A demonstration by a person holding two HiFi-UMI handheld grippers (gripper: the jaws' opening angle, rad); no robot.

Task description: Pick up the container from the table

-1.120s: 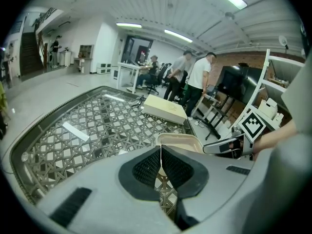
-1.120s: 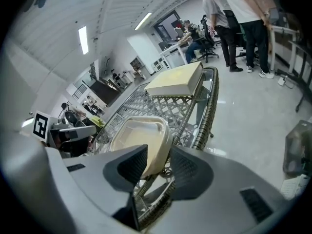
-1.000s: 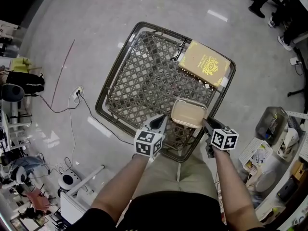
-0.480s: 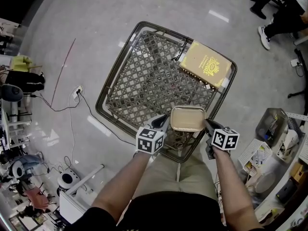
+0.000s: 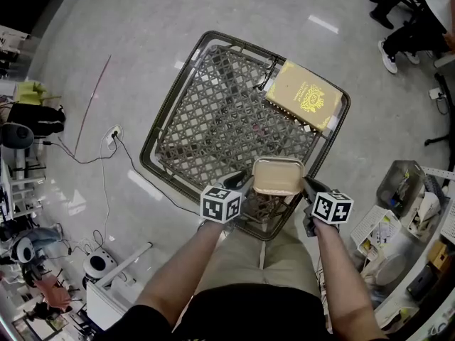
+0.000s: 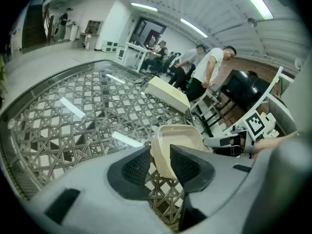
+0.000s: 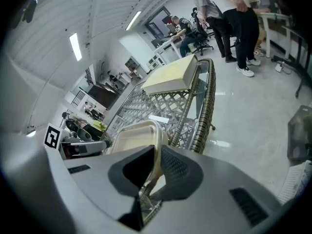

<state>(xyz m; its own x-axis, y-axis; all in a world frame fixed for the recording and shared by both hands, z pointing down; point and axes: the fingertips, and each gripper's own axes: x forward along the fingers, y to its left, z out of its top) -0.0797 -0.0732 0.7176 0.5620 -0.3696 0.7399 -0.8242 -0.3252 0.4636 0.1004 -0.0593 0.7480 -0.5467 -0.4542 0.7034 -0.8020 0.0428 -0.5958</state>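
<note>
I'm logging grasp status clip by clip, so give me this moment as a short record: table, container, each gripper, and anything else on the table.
table: woven lattice top
container: beige, open-topped, at the near edge
left gripper: open, jaws have just been opening; container's corner lies between them
right gripper: shut on container's rim; jaws have just been closing
yellow box: lies on far right corner, apart from container

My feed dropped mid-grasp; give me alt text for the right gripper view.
The right tongs, jaws just closed, pinch the rim of a beige container at the wicker table's edge. A thick pale book lies on the table's far corner; people stand beyond.
</note>
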